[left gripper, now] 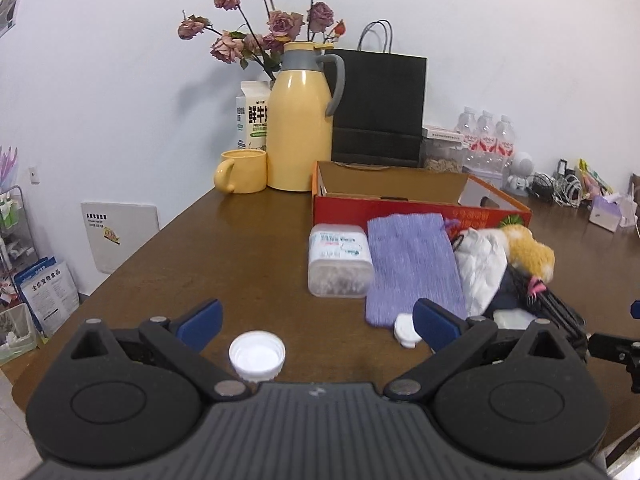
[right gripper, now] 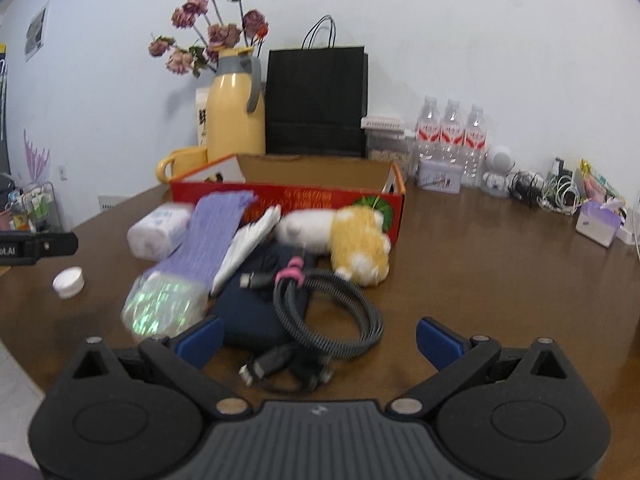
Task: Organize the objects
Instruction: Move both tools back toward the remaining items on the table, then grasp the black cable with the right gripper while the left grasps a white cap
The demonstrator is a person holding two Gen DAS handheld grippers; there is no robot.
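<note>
A red cardboard box [left gripper: 404, 210] [right gripper: 320, 200] stands open on the brown table. In front of it lie a clear plastic tub [left gripper: 340, 260] [right gripper: 158, 232], a purple knit pouch [left gripper: 412, 264] [right gripper: 212, 240], a white bag [left gripper: 480, 264], a yellow-white plush toy [left gripper: 528, 252] [right gripper: 352, 240], a dark blue pouch [right gripper: 248, 312] and a coiled grey cable [right gripper: 332, 312]. My left gripper [left gripper: 318, 324] is open and empty, with a white cap [left gripper: 257, 356] [right gripper: 69, 280] just by its left finger. My right gripper [right gripper: 318, 336] is open and empty over the cable.
A yellow thermos [left gripper: 300, 120], yellow mug [left gripper: 242, 170], milk carton, dried roses and a black paper bag [left gripper: 378, 108] stand at the back. Water bottles [right gripper: 452, 140], a tin, tangled cables and a tissue box [right gripper: 598, 226] line the right back edge.
</note>
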